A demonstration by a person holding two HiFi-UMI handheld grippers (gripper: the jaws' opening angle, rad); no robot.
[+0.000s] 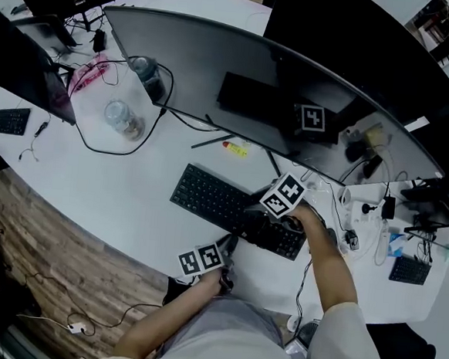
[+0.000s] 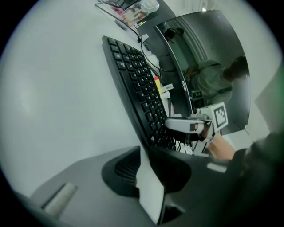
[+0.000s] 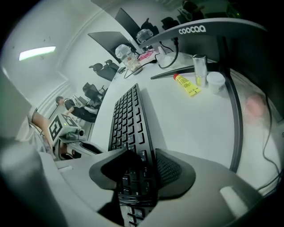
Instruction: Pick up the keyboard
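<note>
Left gripper (image 2: 144,155) clamped on keyboard (image 1: 208,197) front edge, right gripper (image 3: 138,156) straddling its end unclenched; apparently not yet lifted off tabletop (image 1: 123,194).

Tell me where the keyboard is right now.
Head view: the keyboard lies on the white desk just in front of the curved monitor, centre-right, with its right end between the jaws of the right gripper.

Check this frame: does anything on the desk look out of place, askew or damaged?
Nothing looks damaged or spilled. The keyboard runs roughly in line with the near edge of the desk. One small stray: a yellow tube lying on its side below the monitor.
</note>
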